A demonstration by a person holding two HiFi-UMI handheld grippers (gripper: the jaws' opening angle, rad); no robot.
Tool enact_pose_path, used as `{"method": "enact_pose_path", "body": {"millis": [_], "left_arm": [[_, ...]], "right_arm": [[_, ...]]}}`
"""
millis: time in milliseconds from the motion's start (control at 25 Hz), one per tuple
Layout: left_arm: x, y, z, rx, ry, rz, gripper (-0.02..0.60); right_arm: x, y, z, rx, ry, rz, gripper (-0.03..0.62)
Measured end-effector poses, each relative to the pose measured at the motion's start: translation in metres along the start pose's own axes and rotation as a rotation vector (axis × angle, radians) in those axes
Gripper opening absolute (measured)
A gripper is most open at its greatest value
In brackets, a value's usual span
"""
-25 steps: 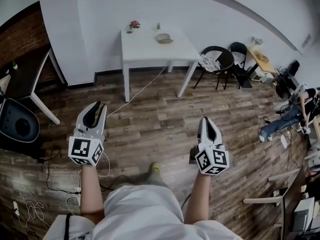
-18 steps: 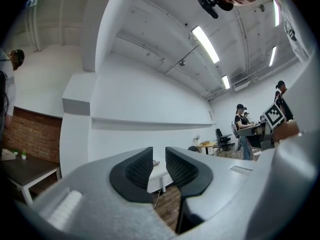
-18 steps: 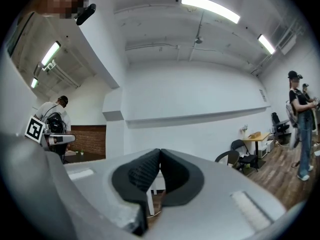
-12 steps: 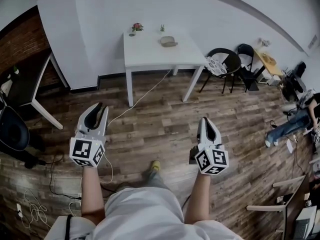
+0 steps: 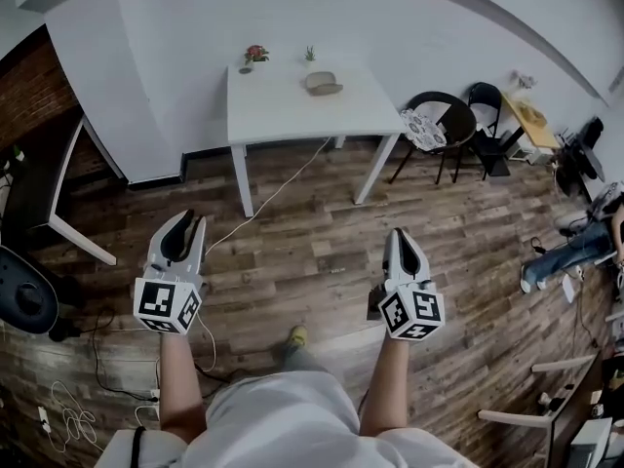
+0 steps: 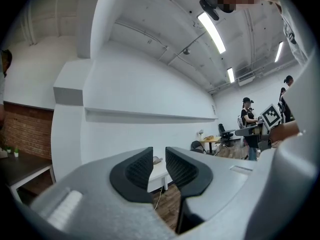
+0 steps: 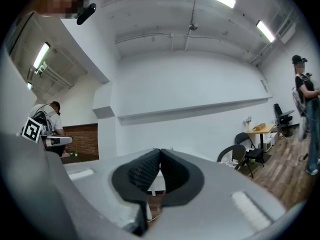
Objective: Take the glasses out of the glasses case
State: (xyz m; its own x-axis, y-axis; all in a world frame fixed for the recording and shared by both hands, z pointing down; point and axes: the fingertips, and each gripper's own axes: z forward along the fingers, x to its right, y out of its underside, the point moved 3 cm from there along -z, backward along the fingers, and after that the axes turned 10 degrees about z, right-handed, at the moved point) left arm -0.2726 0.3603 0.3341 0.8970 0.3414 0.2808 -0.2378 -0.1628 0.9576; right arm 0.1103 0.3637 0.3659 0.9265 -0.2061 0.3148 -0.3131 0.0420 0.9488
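The glasses case (image 5: 323, 83), a small tan oval, lies shut on the white table (image 5: 292, 105) against the far wall, well ahead of both grippers. In the left gripper view a small shape on that table (image 6: 158, 171) shows through the jaw gap. My left gripper (image 5: 182, 228) is held over the wooden floor at the left, its jaws a narrow gap apart and empty (image 6: 159, 152). My right gripper (image 5: 402, 240) hangs at the right, pads pressed together with nothing between them (image 7: 160, 152). No glasses are in view.
Two small potted plants (image 5: 255, 55) stand at the table's back edge. A cable (image 5: 283, 178) runs from under the table across the floor. Black chairs (image 5: 441, 125) stand right of the table, a dark desk (image 5: 39, 188) at the left. A seated person (image 5: 575, 244) is at far right.
The table has drawn nearer and larger in the head view. My left gripper has sunk a little lower in the view; the right gripper has barely moved.
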Motion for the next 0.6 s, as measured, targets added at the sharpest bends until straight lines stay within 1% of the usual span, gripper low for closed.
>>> {"method": "enact_pose_path", "body": {"millis": [160, 360, 600], "left_arm": [[0.004, 0.003, 0.049, -0.015, 0.001, -0.001, 0.078], [0.009, 0.001, 0.11, -0.002, -0.012, 0.008, 0.078], [0.022, -0.01, 0.159, 0.009, -0.016, 0.049, 0.078]], "right_arm": [[0.029, -0.006, 0.042, -0.01, 0.0, 0.008, 0.003], [0.064, -0.019, 0.093, -0.001, -0.017, 0.006, 0.003], [0.092, -0.041, 0.134, 0.022, -0.049, 0.015, 0.003]]}}
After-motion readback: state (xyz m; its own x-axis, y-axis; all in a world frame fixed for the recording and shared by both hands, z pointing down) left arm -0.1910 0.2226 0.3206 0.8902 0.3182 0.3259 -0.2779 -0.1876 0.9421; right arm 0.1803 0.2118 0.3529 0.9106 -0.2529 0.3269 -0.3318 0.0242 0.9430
